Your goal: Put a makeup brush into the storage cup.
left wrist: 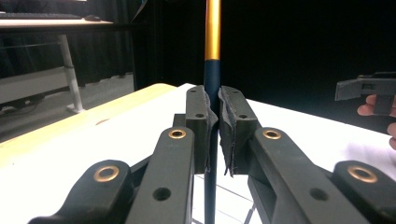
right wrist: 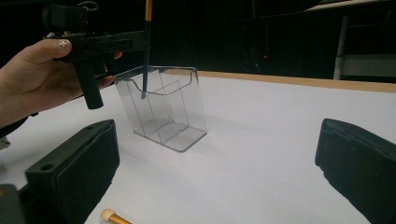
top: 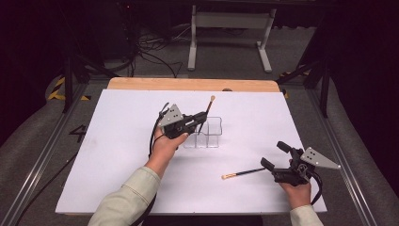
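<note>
My left gripper [top: 201, 118] is shut on a dark-handled makeup brush [top: 208, 107] with a gold ferrule, holding it nearly upright. In the left gripper view its pads [left wrist: 198, 116] press the brush [left wrist: 212, 42] from both sides. The brush's [right wrist: 145, 56] lower end dips into the back left compartment of a clear plastic organiser [right wrist: 163, 109], which stands mid-table [top: 209, 132]. My right gripper [top: 274, 154] is open at the front right, its pads [right wrist: 79, 168] wide apart with nothing between them. A second brush [top: 242, 173] lies flat on the table just left of it, its bristle tip [right wrist: 109, 215] pointing left.
A white sheet [top: 117, 155] covers the table, with a wooden strip [top: 188, 84] along the far edge. Beyond it are a white desk frame [top: 230, 28] and cables on the floor. The right gripper [left wrist: 369, 91] and its hand appear far right in the left gripper view.
</note>
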{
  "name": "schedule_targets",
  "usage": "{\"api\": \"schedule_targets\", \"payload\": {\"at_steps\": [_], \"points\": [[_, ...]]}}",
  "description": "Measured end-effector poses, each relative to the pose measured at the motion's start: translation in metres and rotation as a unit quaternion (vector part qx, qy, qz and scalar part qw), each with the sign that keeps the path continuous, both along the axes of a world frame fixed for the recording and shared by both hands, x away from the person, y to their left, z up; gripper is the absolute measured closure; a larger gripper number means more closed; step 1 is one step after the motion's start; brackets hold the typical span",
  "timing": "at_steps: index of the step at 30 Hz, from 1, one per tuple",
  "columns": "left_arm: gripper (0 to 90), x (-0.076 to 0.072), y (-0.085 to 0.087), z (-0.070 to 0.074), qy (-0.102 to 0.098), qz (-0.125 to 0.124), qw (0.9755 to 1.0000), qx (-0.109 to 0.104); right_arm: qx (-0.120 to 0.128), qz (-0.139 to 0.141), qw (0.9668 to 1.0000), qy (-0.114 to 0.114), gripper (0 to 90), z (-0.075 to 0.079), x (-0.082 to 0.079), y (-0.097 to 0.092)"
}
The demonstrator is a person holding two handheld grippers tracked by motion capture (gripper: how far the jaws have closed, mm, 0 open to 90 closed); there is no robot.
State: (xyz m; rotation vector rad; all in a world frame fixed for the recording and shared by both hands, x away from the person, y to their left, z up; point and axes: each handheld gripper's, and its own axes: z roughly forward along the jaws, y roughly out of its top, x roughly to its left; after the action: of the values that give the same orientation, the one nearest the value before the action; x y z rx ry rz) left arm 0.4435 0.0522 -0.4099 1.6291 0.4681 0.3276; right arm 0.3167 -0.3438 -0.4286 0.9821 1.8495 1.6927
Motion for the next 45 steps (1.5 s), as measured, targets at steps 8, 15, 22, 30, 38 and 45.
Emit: {"api": "schedule_targets", "payload": {"at_steps": [8,15,22,30,38,45], "points": [[82.4,-0.002,-0.001,-0.002,-0.002,-0.002,0.9999,0.011,-0.001,0.0,1.0,0.0,0.6,0.0,0.0,0.0],[82.2,-0.003,-0.001,-0.003,-0.005,-0.006,0.9996,0.027,-0.001,0.0,1.0,0.0,0.6,0.0,0.0,0.0],[67.8,-0.005,-0.003,-0.002,0.008,-0.023,0.9996,0.014,-0.001,0.0,1.0,-0.001,0.6,0.0,0.0,0.001],[39.0,-0.007,0.002,0.004,0.02,-0.031,0.9993,0.01,-0.002,0.0,1.0,-0.001,0.6,0.001,0.0,0.001],[14.0,-0.019,0.014,0.011,0.037,-0.025,0.9983,0.038,-0.011,0.004,0.9999,0.001,0.5,0.001,0.001,0.004],[7.7,-0.032,0.032,0.017,0.032,-0.025,0.9986,0.035,-0.008,0.006,0.9999,-0.004,0.4,0.005,0.0,0.004]]}}
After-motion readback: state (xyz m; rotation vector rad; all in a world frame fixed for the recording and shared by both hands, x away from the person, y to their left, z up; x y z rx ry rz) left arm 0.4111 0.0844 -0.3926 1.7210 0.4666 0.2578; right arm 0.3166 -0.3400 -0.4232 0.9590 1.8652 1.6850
